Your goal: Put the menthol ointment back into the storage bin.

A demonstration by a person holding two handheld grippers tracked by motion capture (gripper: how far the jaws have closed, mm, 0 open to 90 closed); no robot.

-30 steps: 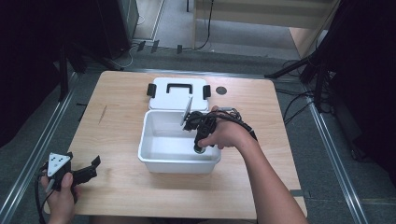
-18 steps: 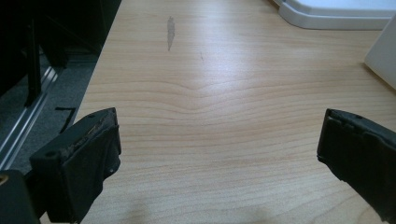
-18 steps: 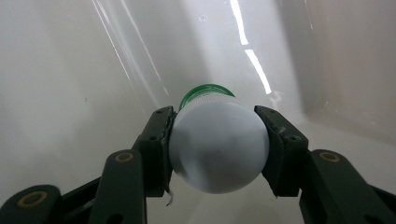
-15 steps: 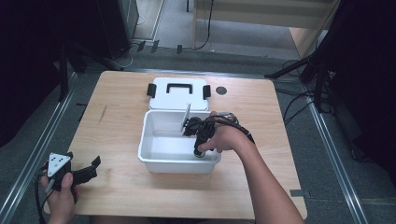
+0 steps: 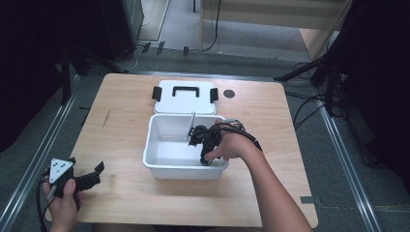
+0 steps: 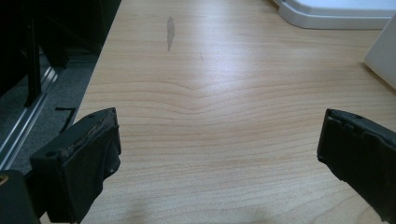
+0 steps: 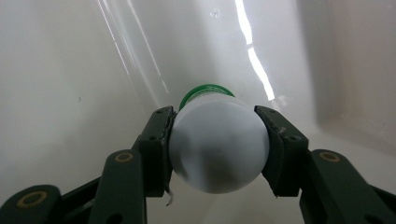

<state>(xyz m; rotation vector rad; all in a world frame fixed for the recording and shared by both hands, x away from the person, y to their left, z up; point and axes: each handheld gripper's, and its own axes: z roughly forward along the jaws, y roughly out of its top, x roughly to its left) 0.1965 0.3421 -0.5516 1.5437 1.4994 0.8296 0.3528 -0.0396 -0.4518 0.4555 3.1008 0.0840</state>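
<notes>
Seen from above, a light wooden table (image 5: 270, 121) holds a white plastic bin (image 5: 164, 164) near its middle, with the bin's white lid (image 5: 184, 99) lying flat just beyond it, touching or nearly touching the far rim. On the lid are a black handle (image 5: 184, 89) and a black clip at each end. A small dark round spot (image 5: 229, 93) sits on the table to the right of the lid.

A person's right hand (image 5: 232, 147) reaches down into the bin from the near right, holding the right gripper (image 5: 207, 155) low inside it, close to the near wall. In the right gripper view its two jaws pinch a white bottle (image 7: 218, 149) from both sides; the bottle has a rounded white end facing the camera and a green cap (image 7: 205, 91) at the far end, pointing toward the bin's white inner wall. Whether the bottle touches the floor of the bin cannot be told.

At the near left corner of the table, the left hand (image 5: 63, 205) holds the left gripper (image 5: 94, 175), well apart from the bin. In the left gripper view its jaws stand spread wide over bare wood with nothing between them; a corner of the bin and the lid's edge show at the far right
</notes>
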